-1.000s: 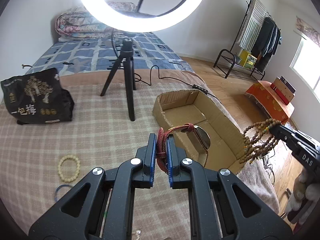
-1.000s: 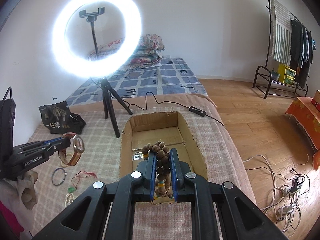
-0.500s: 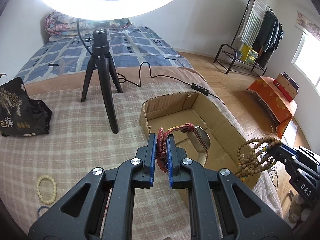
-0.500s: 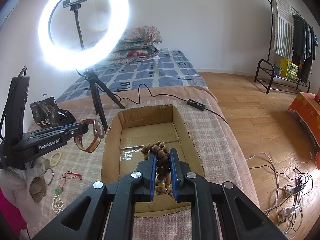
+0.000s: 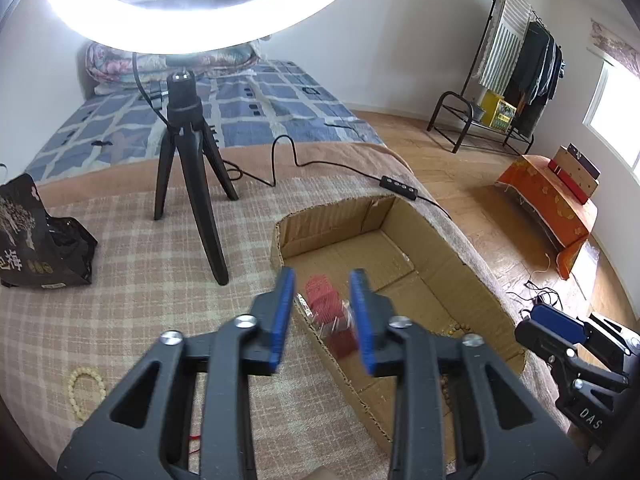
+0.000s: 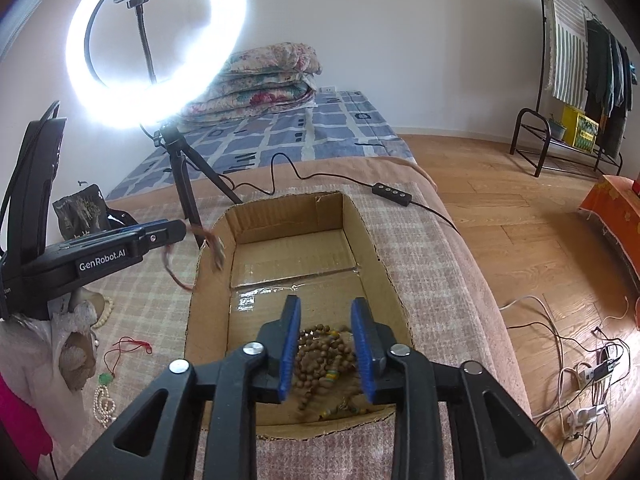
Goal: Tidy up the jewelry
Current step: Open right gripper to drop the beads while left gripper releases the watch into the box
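Both grippers have let go since the last frame. Left gripper [image 5: 322,316] spread, the watch [image 5: 330,320] a red blur falling at the box [image 6: 362,232] left wall; it could catch the rim and land on the blanket [image 5: 132,280]. Right gripper [image 6: 326,346] spread, beads [image 6: 324,354] piled on the box floor beneath, fine there.

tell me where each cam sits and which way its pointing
Left wrist: sits on the left gripper, looking along its open blue fingers at the near left wall of the cardboard box; a blurred red-strapped watch is between them, and the right gripper shows at the right edge.
Right wrist: sits on the right gripper, looking into the box at the wooden bead strand; the left gripper enters at left.
Shared: box, ring light on its tripod, bed.
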